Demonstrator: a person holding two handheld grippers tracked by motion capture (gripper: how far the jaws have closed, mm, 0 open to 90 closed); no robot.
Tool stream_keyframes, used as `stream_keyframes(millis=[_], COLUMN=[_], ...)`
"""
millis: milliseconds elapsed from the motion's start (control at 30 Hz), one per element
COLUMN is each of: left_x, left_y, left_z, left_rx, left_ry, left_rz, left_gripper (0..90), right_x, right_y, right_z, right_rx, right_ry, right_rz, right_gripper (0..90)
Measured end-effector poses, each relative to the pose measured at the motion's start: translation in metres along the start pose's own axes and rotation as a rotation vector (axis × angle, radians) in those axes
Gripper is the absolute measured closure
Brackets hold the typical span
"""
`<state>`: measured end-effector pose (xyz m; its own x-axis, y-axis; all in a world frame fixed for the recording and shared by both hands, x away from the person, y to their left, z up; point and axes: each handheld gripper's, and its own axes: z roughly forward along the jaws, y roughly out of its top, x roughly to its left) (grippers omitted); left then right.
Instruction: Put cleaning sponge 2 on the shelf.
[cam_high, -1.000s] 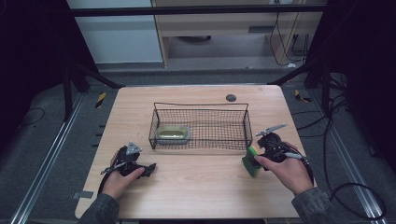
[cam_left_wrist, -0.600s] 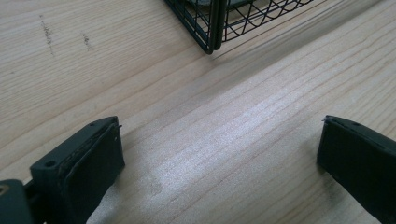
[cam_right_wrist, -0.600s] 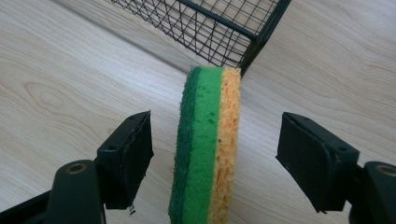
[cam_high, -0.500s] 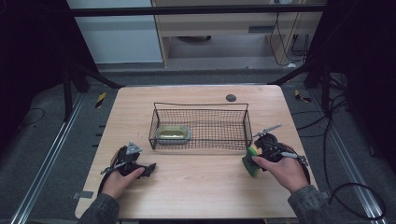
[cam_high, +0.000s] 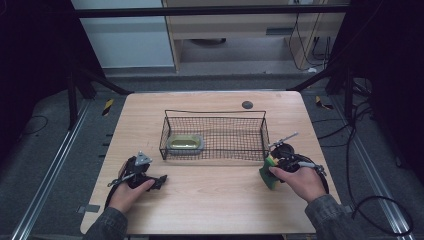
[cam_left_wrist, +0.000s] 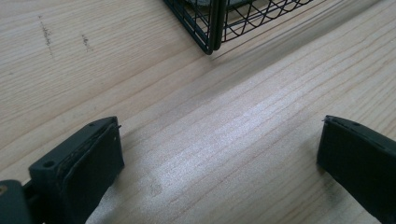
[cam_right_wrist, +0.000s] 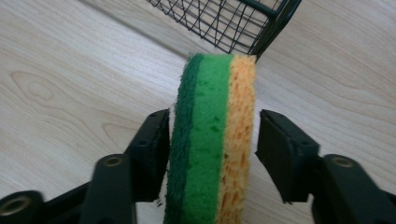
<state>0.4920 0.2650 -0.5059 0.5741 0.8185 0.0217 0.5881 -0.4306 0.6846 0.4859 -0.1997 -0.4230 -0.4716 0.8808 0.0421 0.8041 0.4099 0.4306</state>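
A green and yellow sponge stands on edge between the jaws of my right gripper, which is shut on it. In the high view this sponge is at the table's front right, just off the front right corner of a black wire basket. My left gripper rests at the front left of the table. In the left gripper view, my left gripper has its jaws wide open over bare wood. The basket's front left corner is a short way ahead of it.
An olive-green oblong thing lies in the left end of the basket. A small dark round spot sits on the wooden table behind the basket. Dark floor and metal rails surround the table. The basket's corner stands just beyond the sponge.
My right hand and gripper have shifted slightly toward the front of the table with the sponge. The left gripper has stayed put.
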Motion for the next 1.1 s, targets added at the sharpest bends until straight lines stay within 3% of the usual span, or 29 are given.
stream_keyframes(millis=[67,167,733,1100], left_x=[0.000,0.000,0.001,0.001], left_y=[0.000,0.000,-0.003,-0.003], left_z=[0.000,0.000,0.001,0.001], left_rx=[0.000,0.000,-0.029,-0.036], left_ry=[0.000,0.000,-0.003,-0.001], left_rz=[0.000,0.000,0.007,-0.001], left_gripper=[0.0,0.0,0.0,0.0], right_x=[0.001,0.000,-0.023,-0.039], right_y=[-0.001,-0.002,-0.007,0.004], right_z=[0.001,-0.001,-0.044,-0.063], right_rx=[0.010,0.008,-0.126,-0.160], right_ry=[0.007,0.002,-0.046,-0.084], right_rz=[-0.006,-0.006,-0.030,-0.051], right_gripper=[59.0,64.1,64.5,64.6])
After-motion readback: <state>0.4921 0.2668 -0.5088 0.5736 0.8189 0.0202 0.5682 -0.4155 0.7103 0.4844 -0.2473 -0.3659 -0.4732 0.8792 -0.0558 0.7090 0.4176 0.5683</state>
